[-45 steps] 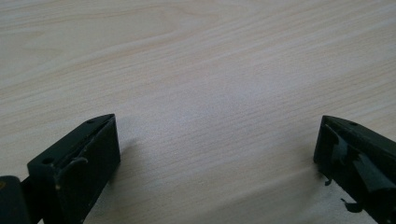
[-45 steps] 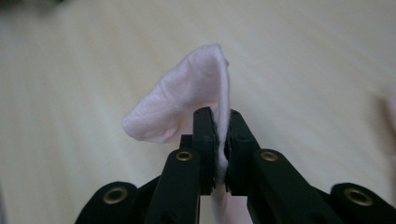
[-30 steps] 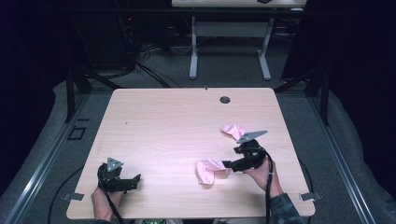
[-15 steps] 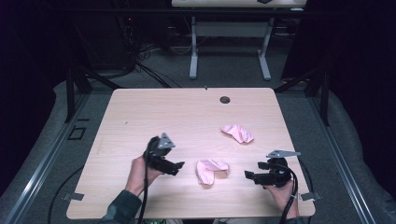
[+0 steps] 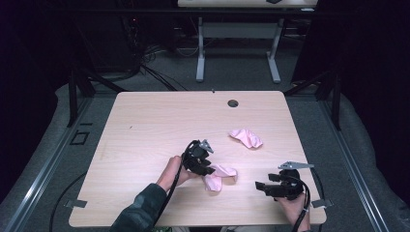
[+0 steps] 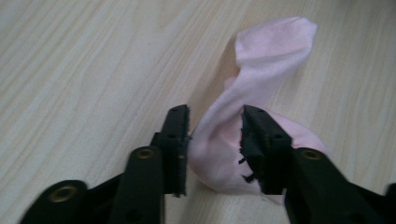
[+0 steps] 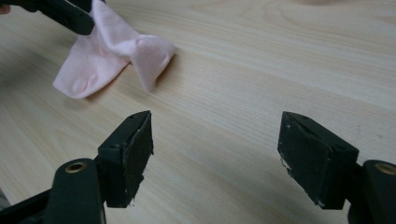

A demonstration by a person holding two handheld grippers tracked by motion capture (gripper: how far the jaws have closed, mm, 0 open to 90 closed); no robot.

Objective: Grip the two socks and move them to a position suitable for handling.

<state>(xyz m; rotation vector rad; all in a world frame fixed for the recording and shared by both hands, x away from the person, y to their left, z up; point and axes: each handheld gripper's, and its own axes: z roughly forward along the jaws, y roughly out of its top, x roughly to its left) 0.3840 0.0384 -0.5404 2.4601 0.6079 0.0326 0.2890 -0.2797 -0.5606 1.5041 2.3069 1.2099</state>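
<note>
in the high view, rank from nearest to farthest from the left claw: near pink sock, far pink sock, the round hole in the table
1. Near pink sock: between the open jaws of the left claw, toward the front edge.
2. Far pink sock: right of centre, farther back.
3. Round hole: near the table's far edge.

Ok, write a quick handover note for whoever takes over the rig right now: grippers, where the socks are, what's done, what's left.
Left gripper: open, fingers astride the near pink sock, not yet closed on it.
Right gripper: open, holding nothing, above bare table near the front right edge.
Near pink sock: crumpled at front centre, between both grippers.
Far pink sock: lying loose, further back on the right, untouched.
Done: left gripper is in position on the near sock.
Left: probably close the left gripper, lift the sock, then deal with the other one.
</note>
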